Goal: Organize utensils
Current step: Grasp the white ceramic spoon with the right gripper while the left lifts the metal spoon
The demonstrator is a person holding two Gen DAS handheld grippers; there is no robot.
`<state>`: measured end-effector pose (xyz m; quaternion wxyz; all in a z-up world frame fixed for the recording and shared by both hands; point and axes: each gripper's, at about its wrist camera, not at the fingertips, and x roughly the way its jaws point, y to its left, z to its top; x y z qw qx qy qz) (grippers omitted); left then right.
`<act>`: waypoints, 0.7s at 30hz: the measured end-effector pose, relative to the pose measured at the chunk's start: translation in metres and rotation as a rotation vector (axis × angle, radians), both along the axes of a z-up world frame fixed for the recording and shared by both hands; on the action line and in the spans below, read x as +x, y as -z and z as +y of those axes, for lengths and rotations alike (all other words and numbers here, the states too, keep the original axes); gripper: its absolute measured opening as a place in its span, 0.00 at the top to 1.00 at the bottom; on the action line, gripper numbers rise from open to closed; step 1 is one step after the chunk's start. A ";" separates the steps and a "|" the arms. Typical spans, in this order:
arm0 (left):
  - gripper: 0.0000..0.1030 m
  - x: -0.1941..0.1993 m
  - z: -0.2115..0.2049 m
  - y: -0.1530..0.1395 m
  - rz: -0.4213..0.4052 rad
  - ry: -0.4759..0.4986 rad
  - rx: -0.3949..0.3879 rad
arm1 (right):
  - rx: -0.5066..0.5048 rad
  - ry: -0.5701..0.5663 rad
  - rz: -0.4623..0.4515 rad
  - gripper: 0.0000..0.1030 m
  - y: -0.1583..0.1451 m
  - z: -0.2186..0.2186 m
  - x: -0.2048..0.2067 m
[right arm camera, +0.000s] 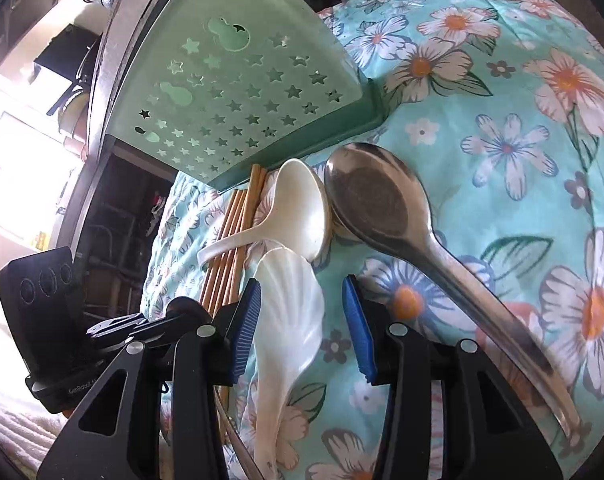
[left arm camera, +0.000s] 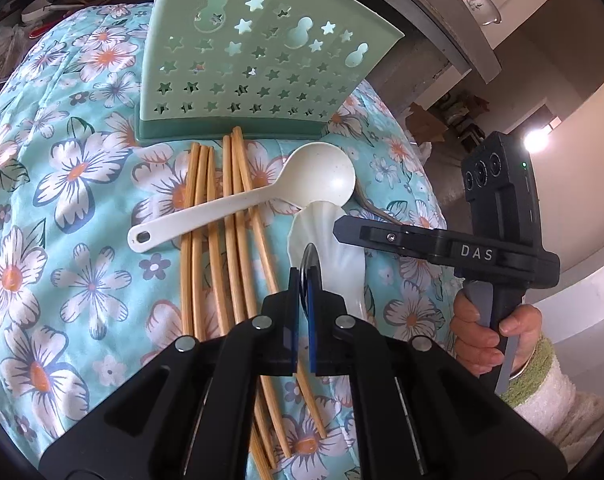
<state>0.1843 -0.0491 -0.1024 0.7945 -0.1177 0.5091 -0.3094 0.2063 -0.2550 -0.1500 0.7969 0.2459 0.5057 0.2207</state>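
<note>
Floral cloth (right arm camera: 501, 92); metal spoon (right arm camera: 385, 204) visible rt wrist cam only.

The cloth (left arm camera: 82, 184) is printed in pale turquoise with white, orange-centred flowers (some outlined in blue). At 12 o'clock the holder (left arm camera: 258, 68) is coloured mint green, pierced with star cut-outs, on a darker green base. The chopsticks (left arm camera: 222, 216) are tan; one spoon (left arm camera: 262, 196) is cream, another (right arm camera: 290, 312) pearly white, a third (right arm camera: 385, 204) silver.
</note>
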 end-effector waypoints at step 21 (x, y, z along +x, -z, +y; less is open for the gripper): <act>0.97 -0.024 0.043 -0.082 -0.202 -0.086 0.019 | -0.260 0.005 -0.277 0.96 -0.100 0.024 -0.040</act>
